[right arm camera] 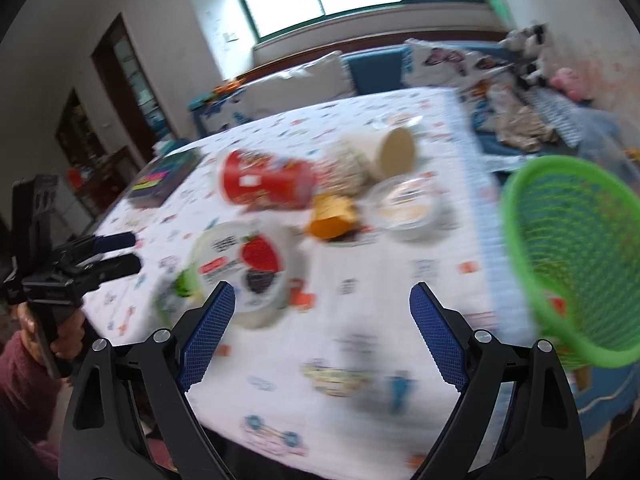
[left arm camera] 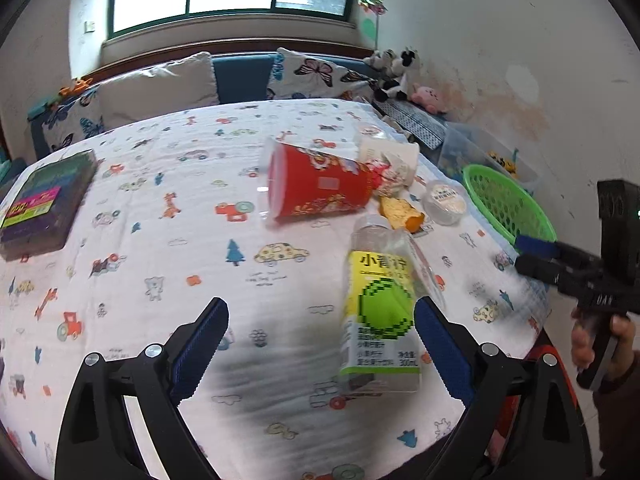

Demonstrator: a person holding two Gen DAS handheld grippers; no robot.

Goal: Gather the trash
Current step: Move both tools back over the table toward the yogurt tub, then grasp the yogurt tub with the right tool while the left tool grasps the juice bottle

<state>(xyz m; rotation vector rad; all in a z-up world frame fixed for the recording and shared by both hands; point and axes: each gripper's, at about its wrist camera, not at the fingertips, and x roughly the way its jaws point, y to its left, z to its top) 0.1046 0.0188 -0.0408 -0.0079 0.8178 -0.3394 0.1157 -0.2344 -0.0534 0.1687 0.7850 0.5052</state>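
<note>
A clear bottle with a yellow-green label lies on the patterned tablecloth. It sits between the fingers of my open left gripper, close to the right finger, and the pads do not press it. Beyond it lie a red paper cup, a white cup, a yellow wrapper and a small clear lidded tub. In the blurred right wrist view, my right gripper is open and empty over the cloth. A round container with a strawberry picture sits by its left finger. The green basket stands at the right.
A purple box lies at the table's left edge. The green basket hangs off the right edge, with a hand-held right gripper beside it. Cushions and soft toys line a bench behind. The left gripper shows at the table's left side.
</note>
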